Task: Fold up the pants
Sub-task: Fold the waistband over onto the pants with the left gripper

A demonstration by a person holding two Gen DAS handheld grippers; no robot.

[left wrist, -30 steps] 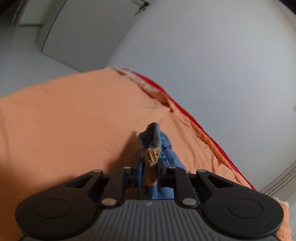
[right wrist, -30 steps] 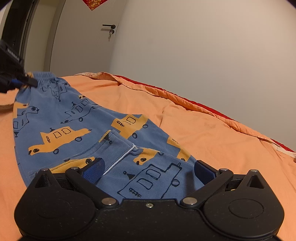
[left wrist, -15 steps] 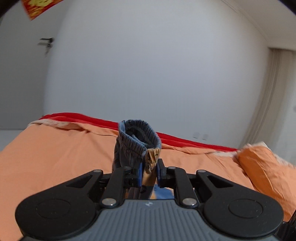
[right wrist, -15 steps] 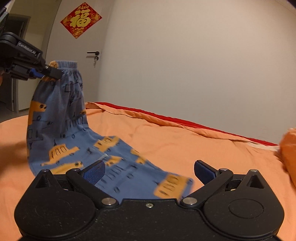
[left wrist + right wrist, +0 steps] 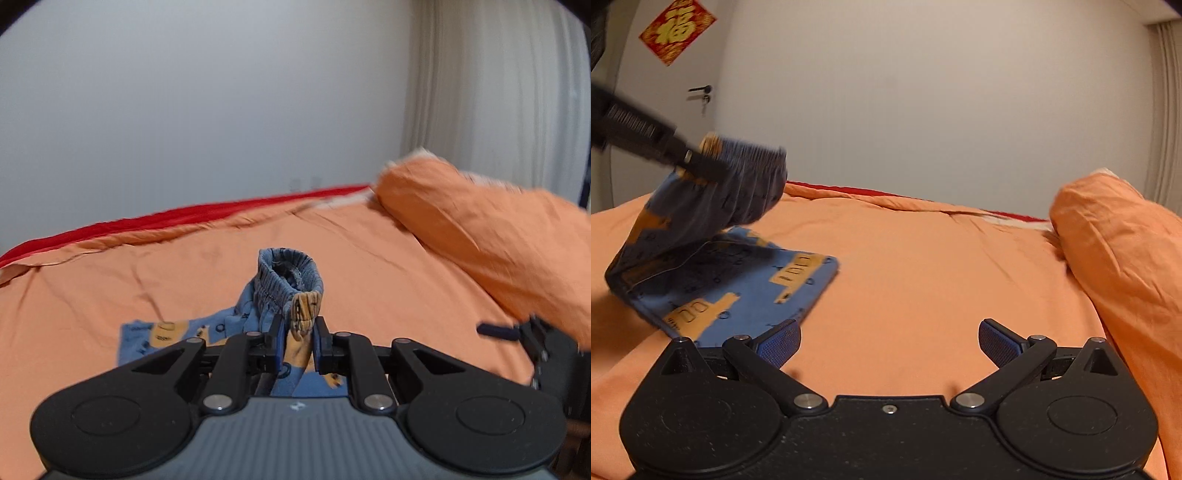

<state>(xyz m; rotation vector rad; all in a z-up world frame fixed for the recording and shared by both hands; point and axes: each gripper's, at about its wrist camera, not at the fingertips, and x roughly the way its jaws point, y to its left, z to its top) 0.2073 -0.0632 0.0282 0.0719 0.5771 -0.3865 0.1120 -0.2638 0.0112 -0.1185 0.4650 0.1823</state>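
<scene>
left gripper (image 5: 298, 341) jaws pinch the pants (image 5: 291, 291) ribbed waistband; right gripper (image 5: 889, 341) jaws gape.

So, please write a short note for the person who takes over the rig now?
Left tool: shut on the pants at the waistband, held up over the bed.
Right tool: open, holds nothing, beside the pants.
Pants: leg part lies flat on the bed, waist end lifted above it.
Done: the fold is begun.
Left: lay the waist end down on the legs, release, smooth.
</scene>
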